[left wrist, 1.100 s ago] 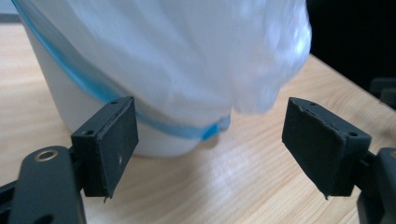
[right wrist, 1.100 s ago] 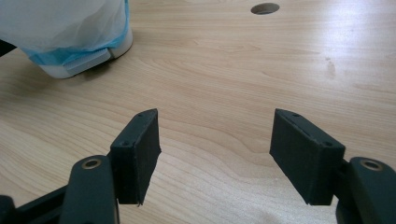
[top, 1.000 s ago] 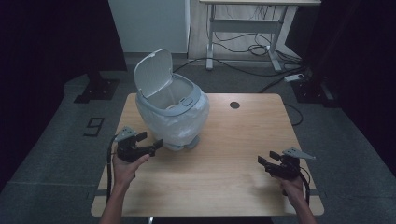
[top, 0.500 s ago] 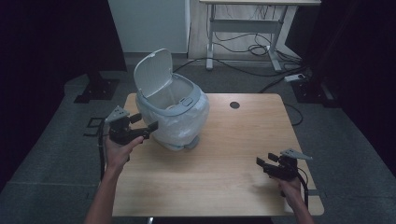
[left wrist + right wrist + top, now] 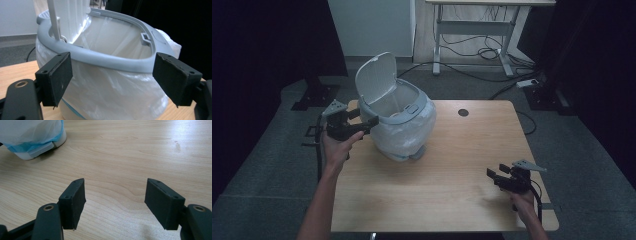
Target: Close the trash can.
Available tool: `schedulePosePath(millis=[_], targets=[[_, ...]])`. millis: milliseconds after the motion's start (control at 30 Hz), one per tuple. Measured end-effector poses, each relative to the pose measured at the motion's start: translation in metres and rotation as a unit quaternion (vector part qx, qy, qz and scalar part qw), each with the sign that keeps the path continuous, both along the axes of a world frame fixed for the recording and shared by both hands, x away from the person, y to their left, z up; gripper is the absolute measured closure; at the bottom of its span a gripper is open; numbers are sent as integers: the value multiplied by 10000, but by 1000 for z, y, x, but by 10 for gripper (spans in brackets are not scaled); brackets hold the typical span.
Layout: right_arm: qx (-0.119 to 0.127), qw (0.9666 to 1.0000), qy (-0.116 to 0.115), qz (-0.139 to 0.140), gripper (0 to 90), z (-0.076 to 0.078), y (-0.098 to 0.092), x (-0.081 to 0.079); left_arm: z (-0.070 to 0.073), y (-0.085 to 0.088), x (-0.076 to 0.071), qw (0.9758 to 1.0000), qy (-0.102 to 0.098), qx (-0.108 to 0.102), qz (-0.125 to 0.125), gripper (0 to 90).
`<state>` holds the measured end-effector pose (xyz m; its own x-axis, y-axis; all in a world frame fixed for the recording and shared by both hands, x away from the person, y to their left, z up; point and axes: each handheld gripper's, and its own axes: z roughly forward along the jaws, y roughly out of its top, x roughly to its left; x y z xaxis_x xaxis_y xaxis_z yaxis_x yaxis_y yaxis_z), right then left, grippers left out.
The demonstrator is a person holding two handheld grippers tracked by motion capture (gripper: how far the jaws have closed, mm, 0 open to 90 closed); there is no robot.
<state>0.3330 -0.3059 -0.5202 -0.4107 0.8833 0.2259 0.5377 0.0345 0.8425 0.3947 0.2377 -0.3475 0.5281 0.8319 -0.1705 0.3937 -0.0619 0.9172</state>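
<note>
now | left tool (image 5: 368, 121) wide beside bin (image 5: 404, 135) rim | right tool (image 5: 495, 174) wide, table (image 5: 462, 200) bare

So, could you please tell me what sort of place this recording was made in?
Probably a lab or workshop, not a home: a bare wooden table on grey carpet, dark curtains at the sides, and a height-adjustable desk frame with loose cables behind.

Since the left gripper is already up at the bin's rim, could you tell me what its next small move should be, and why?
Probably ease the left gripper forward and close on the grey rim of the bin. Its jaws stand open on either side of the rim without touching it, and the plastic liner hangs just below.
</note>
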Motion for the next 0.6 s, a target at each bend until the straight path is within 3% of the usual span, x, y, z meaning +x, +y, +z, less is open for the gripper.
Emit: schedulePosePath(millis=[400,600], targets=[[-49,10000,63,37,324,-3,2,1,10,1,29,9996,-147,198,169,156],[-39,10000,79,25,324,-4,2,2,23,-3,45,9993,-293,220,107,157]])
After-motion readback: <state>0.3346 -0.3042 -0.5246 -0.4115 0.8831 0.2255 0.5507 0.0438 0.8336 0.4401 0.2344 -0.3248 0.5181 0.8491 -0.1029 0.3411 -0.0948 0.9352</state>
